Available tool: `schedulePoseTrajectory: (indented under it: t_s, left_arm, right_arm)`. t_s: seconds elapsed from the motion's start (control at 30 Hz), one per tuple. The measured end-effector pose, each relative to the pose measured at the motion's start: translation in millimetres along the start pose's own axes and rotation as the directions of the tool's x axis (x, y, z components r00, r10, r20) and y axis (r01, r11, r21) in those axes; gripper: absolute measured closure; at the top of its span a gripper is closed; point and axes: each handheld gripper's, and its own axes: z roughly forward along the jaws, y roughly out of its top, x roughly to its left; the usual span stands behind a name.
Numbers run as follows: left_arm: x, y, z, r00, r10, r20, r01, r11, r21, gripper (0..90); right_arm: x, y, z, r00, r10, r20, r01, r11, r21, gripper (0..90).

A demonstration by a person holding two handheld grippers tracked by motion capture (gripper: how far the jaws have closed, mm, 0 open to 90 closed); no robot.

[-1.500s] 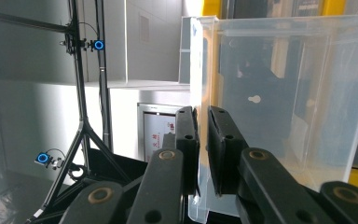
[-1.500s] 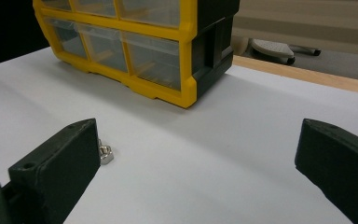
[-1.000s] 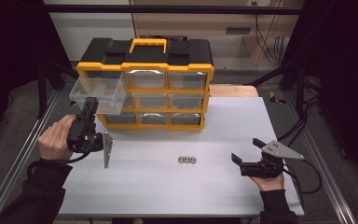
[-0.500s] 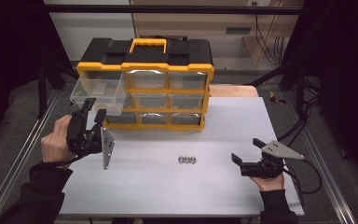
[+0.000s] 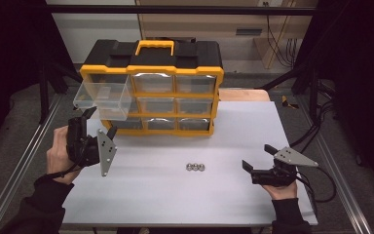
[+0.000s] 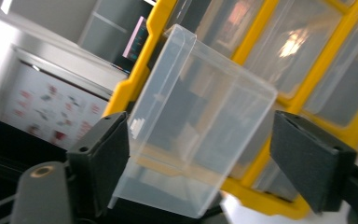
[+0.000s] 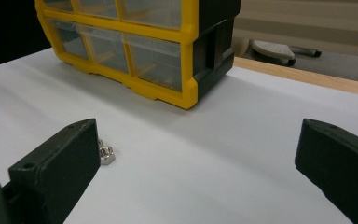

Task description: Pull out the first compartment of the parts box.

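A yellow and black drawer cabinet (image 5: 175,97) stands at the back of the white table (image 5: 233,204). Its top left clear drawer (image 5: 102,100) is pulled far out and looks empty. My left gripper (image 5: 98,123) is open just below and in front of that drawer. In the left gripper view the drawer (image 6: 214,93) lies ahead between the spread jaws of the gripper (image 6: 200,126), without touching them. Three small metal nuts (image 5: 195,167) lie in a row mid-table. My right gripper (image 5: 258,157) is open, low over the table right of them. The right gripper view shows the nuts (image 7: 105,154) beside the left jaw of the gripper (image 7: 196,140).
The cabinet's (image 7: 158,46) other clear drawers are pushed in. A wooden board (image 5: 243,95) lies behind the table's right part. Metal rails (image 5: 24,161) run along both sides of the table. Cables (image 5: 321,180) trail off at the right.
My left gripper has shifted slightly down and left, away from the drawer's underside, and turned a little. The drawer, the nuts and the right gripper have stayed in place.
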Motion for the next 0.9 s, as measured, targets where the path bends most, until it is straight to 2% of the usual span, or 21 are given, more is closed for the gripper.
schedulePoseTrajectory:
  t_s: [0.03,0.07,0.17,0.23,0.27,0.37,0.47,0.57,0.6,0.63,0.67,0.7,0.73,0.8,0.83,0.87,0.9]
  left_arm:
    - [0.3,-0.5,-0.5,0.9991,-0.037,0.018,0.037,0.9993,-0.002,17.4]
    - [1.5,-1.0,-1.9,0.9977,-0.058,0.034,0.058,0.9983,0.006,16.6]
    - [2.9,-4.0,-4.1,0.9851,-0.148,0.087,0.147,0.9889,0.02,14.8]
    - [4.0,-6.6,-5.8,0.972,-0.204,0.117,0.202,0.979,0.027,13.9]
    - [4.6,-7.9,-6.7,0.9632,-0.235,0.131,0.233,0.972,0.029,13.7]
    - [6.5,-12.7,-9.9,0.9282,-0.327,0.177,0.326,0.9447,0.037,13.0]
    - [7.1,-17.3,-12.9,0.8935,-0.398,0.207,0.399,0.916,0.04,11.7]
    - [6.8,-22.3,-14.6,0.8504,-0.467,0.241,0.47,0.8811,0.049,10.7]
    - [6.8,-22.3,-14.6,0.8504,-0.467,0.241,0.47,0.8811,0.049,10.4]
    - [6.6,-24.0,-14.8,0.837,-0.486,0.251,0.489,0.8705,0.054,10.4]
    - [5.3,-27.1,-14.8,0.8142,-0.518,0.262,0.521,0.8511,0.063,9.8]
    - [4.2,-28.7,-14.6,0.8021,-0.533,0.269,0.537,0.841,0.066,9.7]
    - [2.8,-30.2,-14.2,0.7869,-0.552,0.276,0.557,0.828,0.069,9.6]
    - [-0.4,-33.1,-13.3,0.7622,-0.577,0.293,0.582,0.8091,0.08,9.4]
    - [-2.0,-34.5,-13.1,0.7585,-0.579,0.298,0.583,0.8079,0.086,9.3]
    - [-2.0,-34.5,-13.1,0.7585,-0.579,0.298,0.583,0.8079,0.086,9.3]
    - [-7.0,-36.8,-12.1,0.747,-0.59,0.306,0.593,0.7996,0.093,9.1]
  right_arm:
    - [0.2,0.1,-0.3,1.0,0.003,-0.002,-0.003,1.0,0.001,0.5]
    - [0.1,0.1,-0.5,1.0,0.002,0.0,-0.002,1.0,0.0,0.5]
    - [0.0,0.2,-0.9,1.0,0.002,-0.001,-0.002,1.0,-0.001,0.5]
    - [0.1,0.2,-0.9,1.0,0.002,-0.001,-0.002,1.0,-0.001,0.5]
    - [0.2,0.2,-0.8,1.0,0.001,-0.002,-0.001,1.0,0.0,0.5]
    - [0.3,0.1,-0.6,1.0,0.001,-0.003,-0.001,1.0,0.002,0.5]
    - [0.3,0.1,-0.8,1.0,0.0,-0.004,0.0,1.0,0.0,0.5]
    - [0.7,0.0,-0.8,1.0,0.003,-0.006,-0.003,1.0,0.003,0.5]
    - [1.0,-0.1,-0.7,1.0,0.005,-0.008,-0.005,1.0,0.003,0.5]
    - [1.0,-0.1,-0.7,1.0,0.005,-0.008,-0.005,1.0,0.003,0.5]
    - [0.9,-0.2,-0.1,1.0,-0.001,-0.007,0.001,1.0,0.0,0.5]
    - [0.9,-0.3,-0.1,1.0,-0.001,-0.008,0.001,1.0,0.002,0.5]
    - [0.8,-0.3,-0.1,1.0,-0.003,-0.009,0.003,1.0,0.003,0.5]
    - [0.9,-0.3,-0.2,0.9999,-0.001,-0.011,0.001,1.0,0.002,0.5]
    - [1.2,-0.3,-0.3,1.0,0.001,-0.008,-0.001,1.0,0.003,0.5]
    - [1.2,-0.3,-0.3,1.0,0.001,-0.008,-0.001,1.0,0.003,0.5]
    - [0.9,-0.2,-0.4,1.0,0.0,-0.009,0.0,1.0,0.0,0.5]
